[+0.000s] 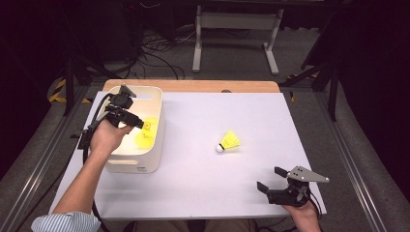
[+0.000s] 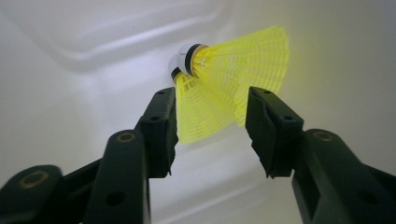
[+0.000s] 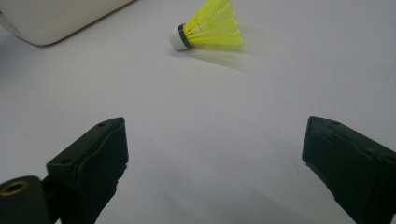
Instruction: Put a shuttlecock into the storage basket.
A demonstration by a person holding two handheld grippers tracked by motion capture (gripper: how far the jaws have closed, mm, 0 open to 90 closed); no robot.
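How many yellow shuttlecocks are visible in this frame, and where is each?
3. Two shuttlecocks lie overlapping inside the white bin, at the open left tool; one shuttlecock lies on the table. More may be hidden in the bin.

Wide-apart fingers (image 3: 359,177) — yellow shuttlecock (image 3: 210,27) ahead on table (image 3: 210,130)

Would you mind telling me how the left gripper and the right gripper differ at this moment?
The left gripper reaches into the white bin; the right gripper sits over the bare table. The left gripper's jaws flank yellow shuttlecocks; the right gripper's jaws, set wider, have nothing between them. Both stand open.
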